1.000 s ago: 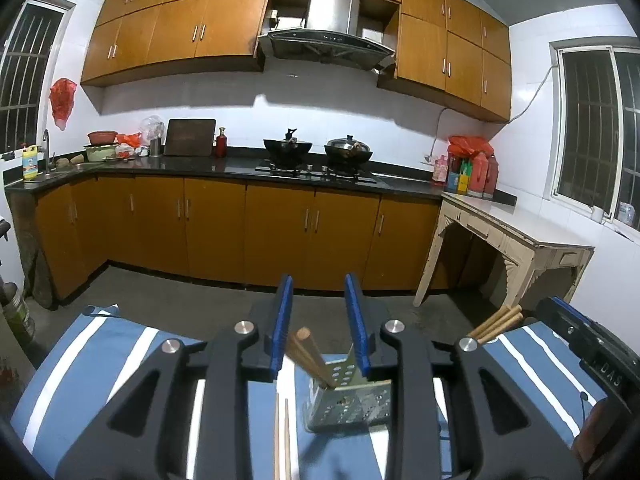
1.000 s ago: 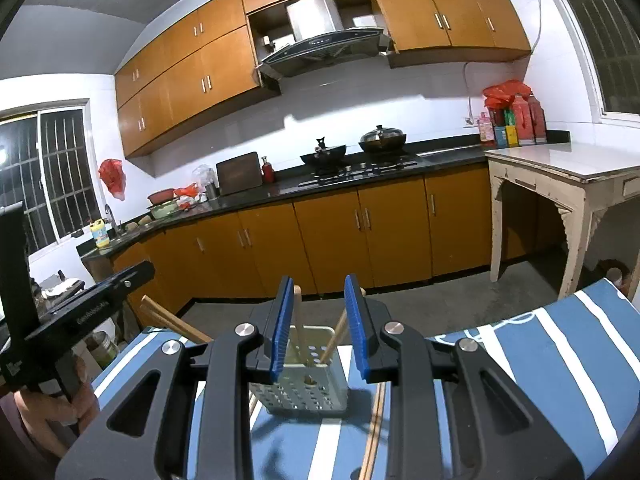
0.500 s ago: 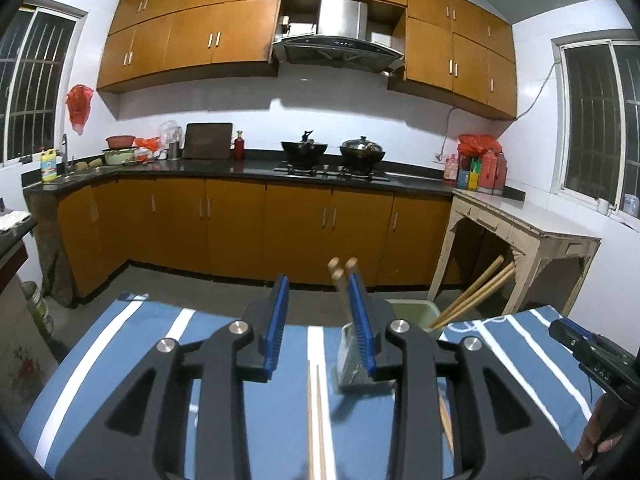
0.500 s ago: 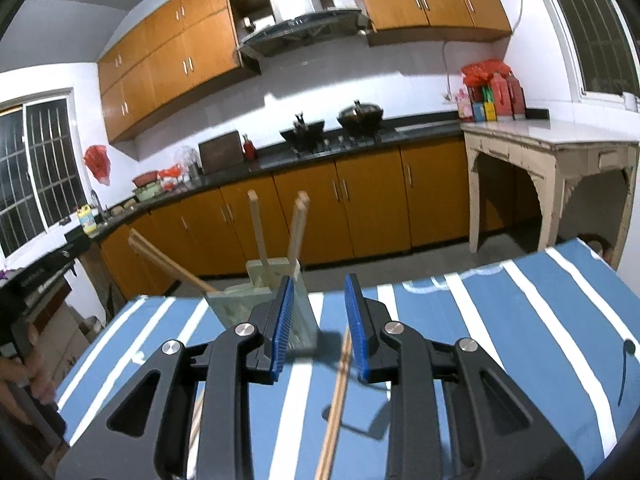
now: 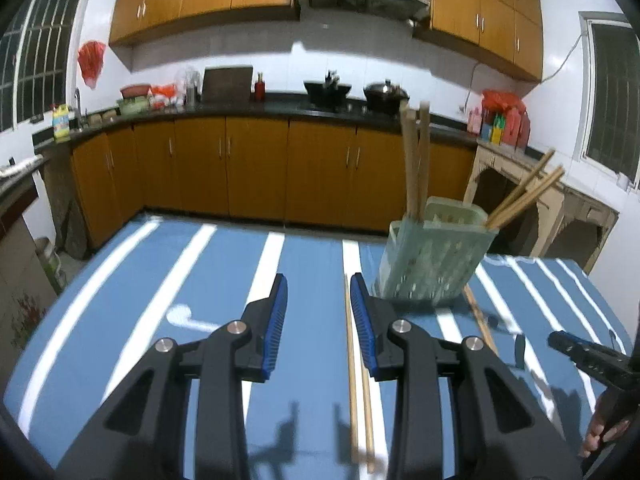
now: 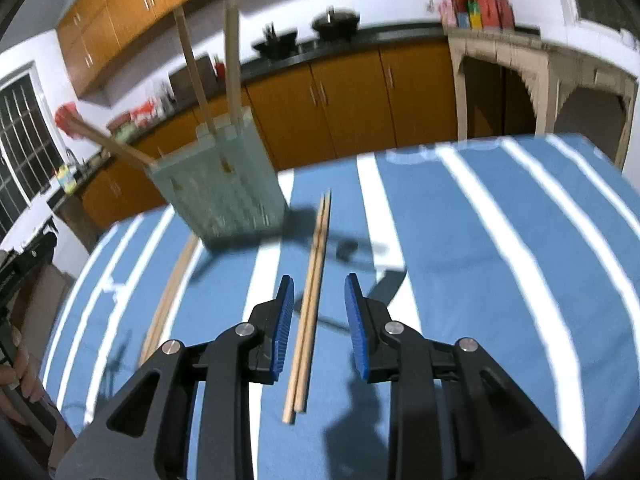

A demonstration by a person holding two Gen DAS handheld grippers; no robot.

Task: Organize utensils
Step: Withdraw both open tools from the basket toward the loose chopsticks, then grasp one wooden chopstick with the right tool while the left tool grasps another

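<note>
A pale green perforated holder (image 5: 432,256) stands on the blue striped tablecloth (image 5: 200,280) with several wooden chopsticks upright and leaning in it. My left gripper (image 5: 318,280) is open, low over the cloth, left of the holder. A loose chopstick pair (image 5: 352,360) lies flat between its jaws, near the right pad, untouched. In the right wrist view my right gripper (image 6: 319,278) is open above a second loose pair (image 6: 312,300), which lies on the cloth between the pads and right of the holder (image 6: 224,192). Neither gripper holds anything.
The first pair (image 6: 172,292) shows left of the holder in the right wrist view. The other gripper and a hand sit at the right edge (image 5: 584,356). Behind the table run orange kitchen cabinets (image 5: 256,168) and a pale side table (image 5: 568,208).
Both grippers have sunk toward the tablecloth and tilted downward. Each has shifted away from the holder, so a loose pair of chopsticks now lies between its jaws.
</note>
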